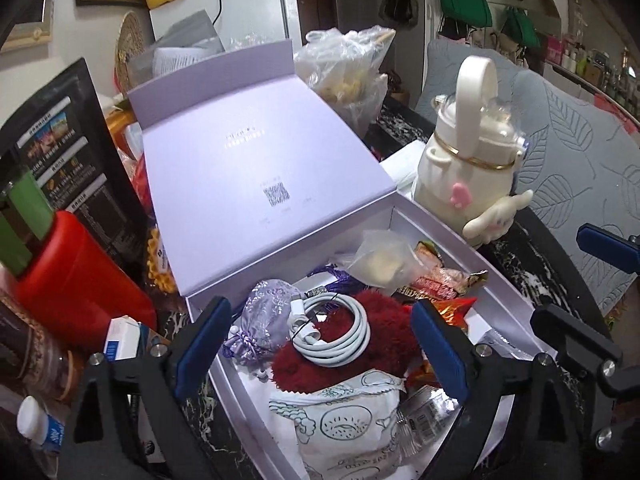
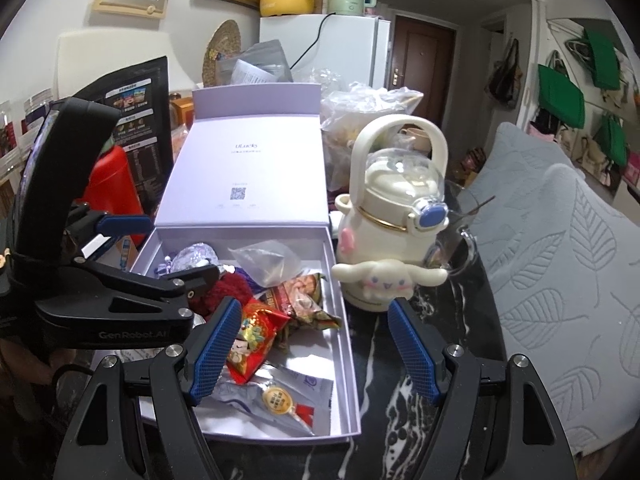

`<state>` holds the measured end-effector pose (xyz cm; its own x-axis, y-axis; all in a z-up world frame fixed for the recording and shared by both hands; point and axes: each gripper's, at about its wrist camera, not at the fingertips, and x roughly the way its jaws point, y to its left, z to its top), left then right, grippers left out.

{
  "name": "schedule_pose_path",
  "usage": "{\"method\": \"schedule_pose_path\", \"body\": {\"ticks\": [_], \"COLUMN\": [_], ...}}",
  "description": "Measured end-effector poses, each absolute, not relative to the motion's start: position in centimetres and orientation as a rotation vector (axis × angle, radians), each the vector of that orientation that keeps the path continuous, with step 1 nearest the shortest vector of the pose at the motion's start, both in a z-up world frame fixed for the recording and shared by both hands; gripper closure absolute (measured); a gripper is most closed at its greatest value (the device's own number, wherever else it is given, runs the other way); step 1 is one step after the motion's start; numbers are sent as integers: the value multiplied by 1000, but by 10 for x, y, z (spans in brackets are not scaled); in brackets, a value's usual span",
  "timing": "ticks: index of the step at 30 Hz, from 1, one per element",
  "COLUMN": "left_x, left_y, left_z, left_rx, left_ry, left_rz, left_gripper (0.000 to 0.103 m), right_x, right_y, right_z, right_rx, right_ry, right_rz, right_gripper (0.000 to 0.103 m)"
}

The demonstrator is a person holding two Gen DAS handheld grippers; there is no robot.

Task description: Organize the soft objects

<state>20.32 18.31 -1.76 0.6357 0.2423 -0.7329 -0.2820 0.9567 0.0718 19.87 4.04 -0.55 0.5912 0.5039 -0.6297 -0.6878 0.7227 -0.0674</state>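
- The left gripper point(image 1: 320, 344) stands wide open above the lavender box point(image 1: 436, 226), grasping nothing; I judge the white cable coil point(image 1: 336, 332) and red furry thing point(image 1: 352, 344) below it as placed, so lift straight up without snagging the cable
- The right gripper point(image 2: 314, 346) is open and empty over the box's right wall; keep it clear of the cream bottle point(image 2: 390, 216)
- Counted inside the box: one cable coil, one furry thing, one lilac pouch point(image 1: 266, 320), one patterned packet point(image 1: 344, 416), several snack packets
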Motion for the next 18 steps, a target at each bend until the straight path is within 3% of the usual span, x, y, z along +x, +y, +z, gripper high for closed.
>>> {"method": "schedule_pose_path", "body": {"ticks": [18], "left_x": [134], "left_y": [163], "left_z": [57], "left_rx": [-39], "left_ry": [653], "left_rz": [326], "left_gripper": [11], "right_x": [154], "right_y": [16], "right_z": [50], "right_rx": [-281], "right_ry": [496], "right_rz": [699], "right_gripper": [26]}}
